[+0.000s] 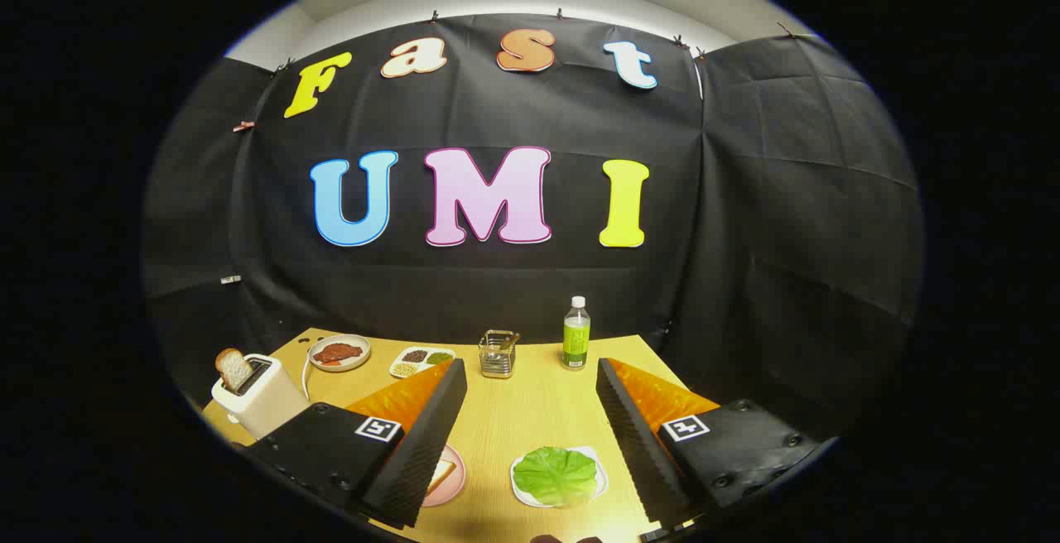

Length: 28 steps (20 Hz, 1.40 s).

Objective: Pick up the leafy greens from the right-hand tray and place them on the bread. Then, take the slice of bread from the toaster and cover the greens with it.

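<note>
Gripper wide open, empty, above wooden table; greens on tray between fingers; bread on pink plate left of greens; toaster with slice far left; bottle beyond, against black cloth wall.

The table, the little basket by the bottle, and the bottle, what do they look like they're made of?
Table: probably wood or laminate, pale matte grain. Basket: seemingly metal wire, shiny and see-through. Bottle: likely clear plastic, white cap, green label. The gripper is open above the table.
</note>
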Each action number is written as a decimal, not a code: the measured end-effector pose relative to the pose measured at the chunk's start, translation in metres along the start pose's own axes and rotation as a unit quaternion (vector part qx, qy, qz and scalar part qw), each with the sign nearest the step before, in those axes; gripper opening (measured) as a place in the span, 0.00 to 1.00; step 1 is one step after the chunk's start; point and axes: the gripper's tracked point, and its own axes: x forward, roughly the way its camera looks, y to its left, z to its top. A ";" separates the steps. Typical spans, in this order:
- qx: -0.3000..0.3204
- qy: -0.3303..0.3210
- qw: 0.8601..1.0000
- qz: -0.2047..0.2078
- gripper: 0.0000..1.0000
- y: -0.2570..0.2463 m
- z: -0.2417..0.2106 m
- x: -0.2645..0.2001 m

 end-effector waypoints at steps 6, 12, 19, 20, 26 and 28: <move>0.000 0.011 1.000 0.007 0.98 -0.007 -0.010 0.006; 0.001 0.021 1.000 0.010 0.98 -0.013 -0.017 0.015; -0.001 0.040 0.999 0.018 0.98 -0.015 -0.034 0.030; 0.001 0.045 0.999 0.019 0.98 -0.016 -0.039 0.034; 0.004 0.101 0.995 0.024 0.98 -0.022 -0.086 0.049; 0.000 0.121 0.992 0.031 0.98 -0.024 -0.105 0.053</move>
